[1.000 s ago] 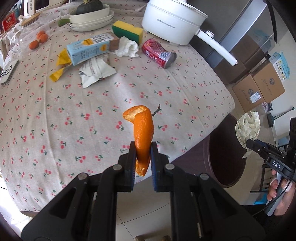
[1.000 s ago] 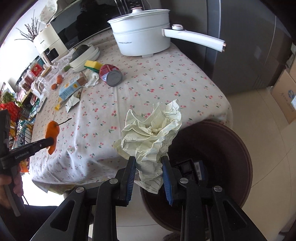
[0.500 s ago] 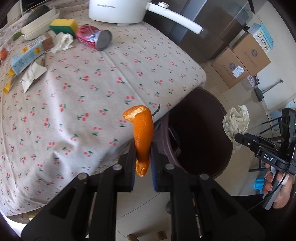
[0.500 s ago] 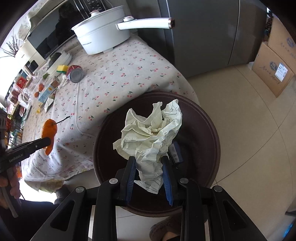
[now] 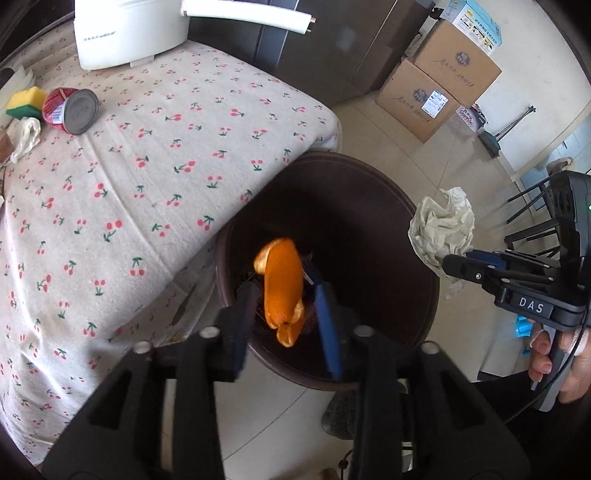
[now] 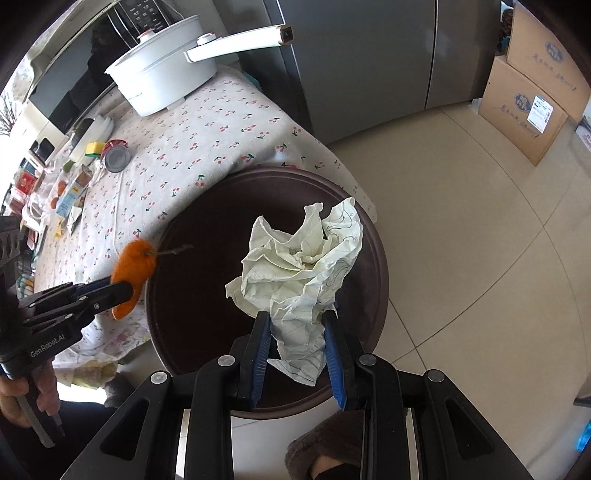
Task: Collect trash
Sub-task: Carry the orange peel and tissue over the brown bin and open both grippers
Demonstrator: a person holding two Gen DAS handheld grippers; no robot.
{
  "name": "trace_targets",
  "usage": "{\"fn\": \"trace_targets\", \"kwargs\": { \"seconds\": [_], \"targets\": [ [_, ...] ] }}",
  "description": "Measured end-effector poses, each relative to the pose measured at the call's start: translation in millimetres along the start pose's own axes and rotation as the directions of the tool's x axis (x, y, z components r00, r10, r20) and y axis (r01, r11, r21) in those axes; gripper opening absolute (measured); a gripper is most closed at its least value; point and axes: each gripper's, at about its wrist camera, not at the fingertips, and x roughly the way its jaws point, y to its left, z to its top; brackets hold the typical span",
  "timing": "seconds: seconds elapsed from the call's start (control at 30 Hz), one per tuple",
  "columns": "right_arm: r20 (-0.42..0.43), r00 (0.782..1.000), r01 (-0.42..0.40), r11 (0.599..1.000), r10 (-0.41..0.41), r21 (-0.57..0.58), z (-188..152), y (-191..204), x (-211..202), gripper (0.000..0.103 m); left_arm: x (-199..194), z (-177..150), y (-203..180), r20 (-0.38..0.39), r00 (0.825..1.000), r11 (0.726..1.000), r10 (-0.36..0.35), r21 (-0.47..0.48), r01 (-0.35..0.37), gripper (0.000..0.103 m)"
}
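A dark brown round bin stands on the floor against the table's edge; it also shows in the right wrist view. My left gripper is over the bin with its jaws parted; the orange peel sits loose between them, touching the left finger. It shows in the right wrist view too. My right gripper is over the bin, jaws spread around a crumpled paper, which still rests between them. The paper shows in the left wrist view as well.
The cherry-print table holds a white pot, a red can, a sponge and a white wrapper. A milk carton lies farther back. Cardboard boxes stand on the floor.
Both grippers moved from beside the table to over the bin. Both sets of jaws have spread wider, loosening the peel and the paper.
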Motion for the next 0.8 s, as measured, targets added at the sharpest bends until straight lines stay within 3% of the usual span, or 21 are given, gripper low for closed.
{"fn": "trace_targets", "kwargs": {
  "seconds": [0.03, 0.07, 0.23, 0.43, 0.53, 0.57, 0.6, 0.67, 0.8],
  "targets": [
    [0.0, 1.0, -0.001, 1.0, 0.001, 0.002, -0.1, -0.9, -0.2, 0.029, -3.0, 0.7, 1.7, 0.017, 1.0, 1.0, 0.011, -0.003, -0.011, 0.061],
    [0.0, 1.0, -0.001, 1.0, 0.001, 0.003, -0.2, -1.6, -0.2, 0.029, -5.7, 1.5, 4.0, 0.03, 0.999, 1.0, 0.018, -0.007, -0.018, 0.066],
    [-0.005, 1.0, -0.001, 1.0, 0.001, 0.006, 2.3, -0.5, 1.7, 0.03, -14.4, 1.3, 20.1, 0.049, 0.997, 0.996, 0.067, -0.055, -0.065, 0.076],
    [-0.008, 1.0, 0.003, 1.0, -0.003, -0.007, 5.2, 7.8, 4.3, 0.03, -33.2, -5.0, 50.0, 0.061, 0.992, 0.986, 0.108, -0.131, -0.099, 0.081],
    [-0.003, 1.0, 0.014, 1.0, -0.014, -0.001, 8.4, 12.2, 5.0, 0.036, -44.7, -9.1, 62.9, 0.07, 0.989, 0.98, 0.134, -0.159, -0.121, 0.083],
    [0.003, 1.0, 0.024, 1.0, -0.024, 0.005, 10.1, 13.9, 4.5, 0.046, -49.0, -10.5, 67.8, 0.072, 0.987, 0.977, 0.142, -0.168, -0.128, 0.083],
    [0.003, 1.0, 0.031, 1.0, -0.031, 0.008, 12.1, 15.6, 4.8, 0.062, -52.9, -12.0, 72.5, 0.074, 0.986, 0.975, 0.149, -0.179, -0.134, 0.084],
    [0.021, 0.999, 0.035, 0.999, -0.035, 0.016, 15.5, 20.2, 2.2, 0.076, -59.8, -14.5, 82.2, 0.078, 0.984, 0.969, 0.158, -0.203, -0.14, 0.084],
    [0.039, 0.999, 0.02, 1.0, -0.02, -0.004, 24.3, 40.8, -2.4, 0.078, -75.1, -22.6, 103.6, 0.085, 0.98, 0.956, 0.177, -0.25, -0.151, 0.084]
  ]
}}
